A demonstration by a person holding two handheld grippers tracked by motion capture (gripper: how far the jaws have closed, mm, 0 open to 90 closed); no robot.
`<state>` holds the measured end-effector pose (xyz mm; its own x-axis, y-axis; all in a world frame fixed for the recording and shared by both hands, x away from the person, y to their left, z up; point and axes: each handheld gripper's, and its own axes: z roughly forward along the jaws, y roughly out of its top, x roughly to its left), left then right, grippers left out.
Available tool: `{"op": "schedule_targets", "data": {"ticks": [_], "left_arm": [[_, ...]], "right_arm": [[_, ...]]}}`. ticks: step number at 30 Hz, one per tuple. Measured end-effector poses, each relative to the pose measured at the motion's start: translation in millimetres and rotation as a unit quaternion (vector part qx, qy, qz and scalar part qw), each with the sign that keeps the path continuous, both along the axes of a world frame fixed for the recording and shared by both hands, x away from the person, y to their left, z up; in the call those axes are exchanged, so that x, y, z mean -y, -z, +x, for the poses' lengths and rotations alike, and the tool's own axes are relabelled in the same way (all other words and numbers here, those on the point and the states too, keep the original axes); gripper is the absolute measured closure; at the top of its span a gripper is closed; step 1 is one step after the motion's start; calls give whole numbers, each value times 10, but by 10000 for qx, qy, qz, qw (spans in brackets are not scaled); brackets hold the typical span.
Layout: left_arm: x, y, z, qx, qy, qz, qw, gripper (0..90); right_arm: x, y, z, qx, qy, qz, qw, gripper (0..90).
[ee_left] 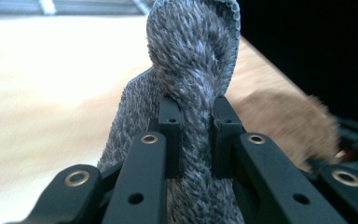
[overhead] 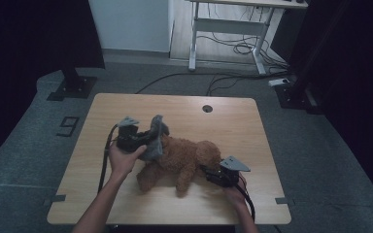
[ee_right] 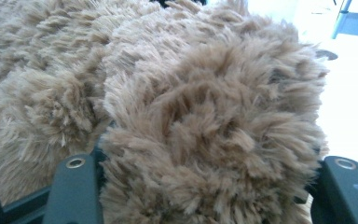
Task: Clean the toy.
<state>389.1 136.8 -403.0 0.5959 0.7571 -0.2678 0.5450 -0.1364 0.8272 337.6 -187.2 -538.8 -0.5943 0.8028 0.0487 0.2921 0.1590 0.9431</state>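
Observation:
A brown furry plush toy (overhead: pixel 179 158) lies on its side in the middle of the wooden table (overhead: pixel 126 107). A grey fuzzy cloth piece (overhead: pixel 155 138) stands up over its rear end. My left gripper (overhead: pixel 148 141) is shut on that cloth. In the left gripper view the cloth (ee_left: pixel 191 56) is pinched between the pads (ee_left: pixel 170 135) of the left gripper (ee_left: pixel 196 121), and the plush toy (ee_left: pixel 284 126) lies behind. My right gripper (overhead: pixel 209 171) is at the toy's head. In the right gripper view the toy's fur (ee_right: pixel 191 93) bulges between the jaws of the right gripper (ee_right: pixel 209 186), which squeeze it.
A round cable hole (overhead: pixel 207 108) sits near the table's far edge. Beyond the table stand a white desk frame (overhead: pixel 233 24), loose cables on the floor (overhead: pixel 243 48) and two black stand bases (overhead: pixel 73 87). A "9" is marked on the floor (overhead: pixel 68 126) at the left.

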Motion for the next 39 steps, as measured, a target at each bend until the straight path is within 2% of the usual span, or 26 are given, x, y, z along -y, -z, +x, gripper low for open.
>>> {"op": "schedule_targets", "data": {"ticks": [2, 3, 4, 7, 9, 10, 11, 14, 15, 17, 18, 19, 20, 21, 23, 24, 29, 34, 37, 39], "left_arm": [[297, -114, 23, 88, 220, 159, 9996, 779], [404, -137, 24, 107, 308, 186, 9993, 779], [585, -159, 20, 136, 477, 264, 9984, 779], [990, -132, -8, 170, 788, 476, 9956, 778], [1253, -50, -16, 96, 970, 567, 9936, 778], [1398, 21, -13, 38, 1064, 679, 9920, 778], [1478, 69, -8, 3, 1092, 762, 9911, 778], [1681, 297, 33, -82, 1119, 1236, 9860, 775], [1688, 367, 51, -86, 1102, 1234, 9862, 773], [1626, 426, 95, -239, 1048, 899, 9901, 772], [1587, 425, 115, -279, 1010, 865, 9907, 772], [1540, 411, 133, -237, 919, 963, 9908, 771], [1466, 393, 155, -149, 727, 1179, 9903, 770], [1406, 388, 177, -141, 655, 1268, 9897, 770], [1219, 395, 233, -321, 541, 1110, 9918, 771], [1127, 392, 246, -347, 473, 1067, 9926, 771], [690, 345, 255, -321, 91, 917, 9952, 772], [327, 371, 207, -326, -96, 796, 9962, 770], [128, 428, 160, -365, -198, 652, 9970, 770], [37, 461, 106, -287, -260, 643, 9972, 770]], "right_arm": [[-9, -3, -5, 22, 11, -17, 10000, 350], [-12, -4, -9, 24, 14, -30, 10000, 350], [-11, -4, -9, 34, 11, -40, 10000, 350], [-10, -4, -13, 45, 11, -51, 10000, 350], [-12, -4, -18, 59, 13, -69, 10000, 349], [-14, -6, -24, 55, 10, -80, 10000, 349], [-20, -5, -30, 61, 26, -83, 9999, 349], [-20, -5, -39, 79, 29, -127, 9999, 350], [-20, -5, -41, 65, 34, -137, 9999, 349], [-8, 8, -32, 3, 43, -143, 9999, 348], [1, 14, -28, 3, 30, -113, 9999, 348], [2, 15, -28, 12, 27, -120, 9999, 347], [-4, 14, -30, 22, 38, -125, 9999, 347], [-8, 13, -33, 37, 48, -132, 9999, 348], [-15, 11, -37, 54, 43, -139, 9999, 347], [-24, 8, -42, 58, 37, -167, 9998, 347], [-61, -4, -53, 108, 64, -243, 9996, 347], [-62, -4, -61, 109, 53, -249, 9996, 347], [-65, -6, -59, 118, 44, -272, 9996, 346], [-67, -5, -60, 115, 36, -278, 9995, 346]]}}
